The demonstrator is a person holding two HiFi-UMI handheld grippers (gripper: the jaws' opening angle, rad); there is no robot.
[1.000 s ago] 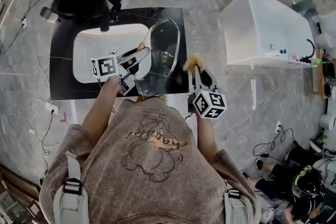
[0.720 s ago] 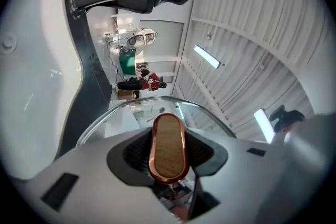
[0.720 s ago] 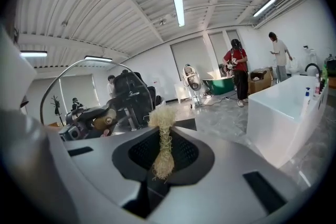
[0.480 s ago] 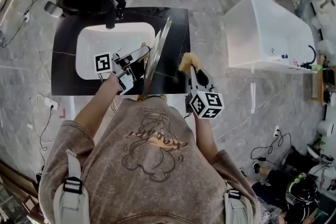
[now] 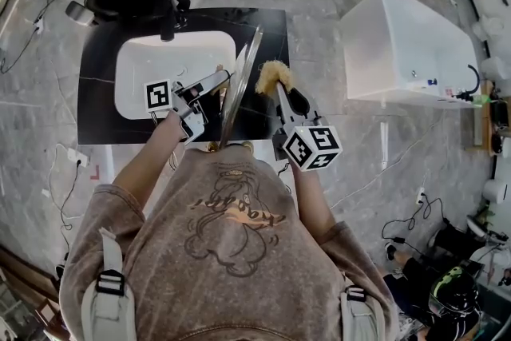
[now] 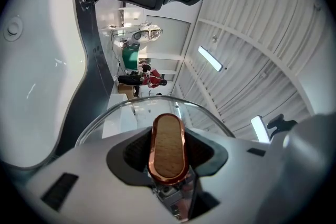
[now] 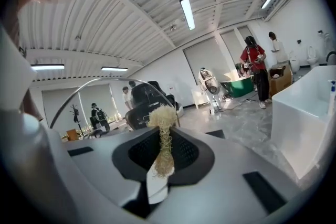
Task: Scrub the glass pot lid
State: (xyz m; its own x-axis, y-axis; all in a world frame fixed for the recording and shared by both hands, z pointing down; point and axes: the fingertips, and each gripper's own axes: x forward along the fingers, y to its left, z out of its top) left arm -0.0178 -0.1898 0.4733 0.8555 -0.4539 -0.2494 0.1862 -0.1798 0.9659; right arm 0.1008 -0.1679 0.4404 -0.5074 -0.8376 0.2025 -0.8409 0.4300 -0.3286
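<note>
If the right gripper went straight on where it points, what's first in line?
Likely the glass pot lid, near its rim: the scrubber in the right gripper leads. Depth is unclear; it might slip past.

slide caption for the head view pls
Left hand-held gripper holds glass lid on edge by sink; right hand-held gripper holds scrubber beside it.

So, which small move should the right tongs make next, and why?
Probably ease the scrubber leftward onto the glass lid: the left tongs hold the lid on edge by its knob above the sink, and the right tongs grip the scrubber close beside it.
</note>
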